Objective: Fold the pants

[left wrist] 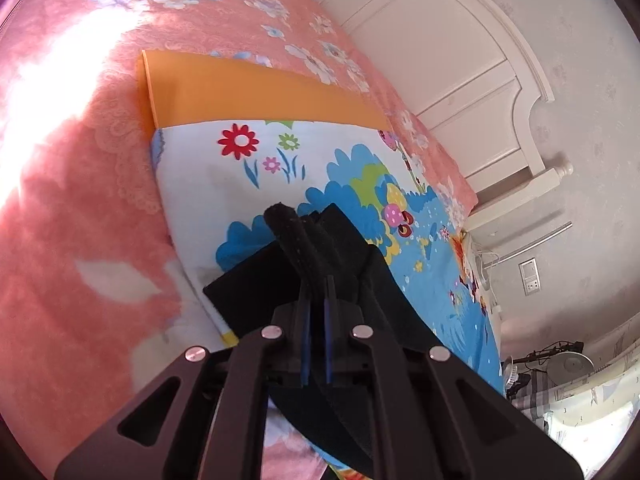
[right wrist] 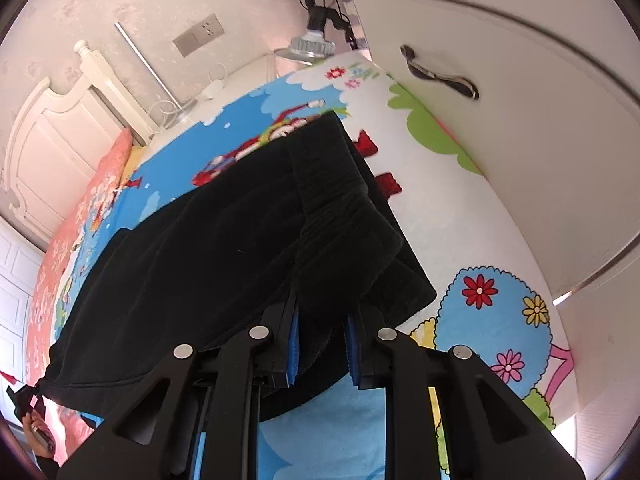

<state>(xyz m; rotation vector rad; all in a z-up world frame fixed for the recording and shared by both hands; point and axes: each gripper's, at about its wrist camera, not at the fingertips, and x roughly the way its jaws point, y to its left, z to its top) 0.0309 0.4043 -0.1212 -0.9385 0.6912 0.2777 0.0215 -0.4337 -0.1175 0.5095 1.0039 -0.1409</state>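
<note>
Black pants [right wrist: 208, 248] lie spread across a cartoon-print play mat [right wrist: 492, 312] on the bed. At the near edge, my right gripper [right wrist: 324, 312] is shut on a thick bunch of the cloth, which fills the gap between its blue pads [right wrist: 294, 354] and hides its tips. In the left wrist view my left gripper [left wrist: 316, 276] is shut on another part of the pants [left wrist: 256, 284]; a rolled fold [left wrist: 282, 216] sticks out past its tips. The same end of the pants hangs at the far left of the right wrist view, near a person's hand [right wrist: 38, 438].
Under the mat [left wrist: 200, 184], which has an orange band [left wrist: 248, 96] at its far end, lies a pink floral bedspread [left wrist: 80, 208]. A white headboard [left wrist: 460, 80] stands behind it. A white door with a dark handle [right wrist: 440, 72] is close on the right, and a fan [right wrist: 312, 44] stands past the mat.
</note>
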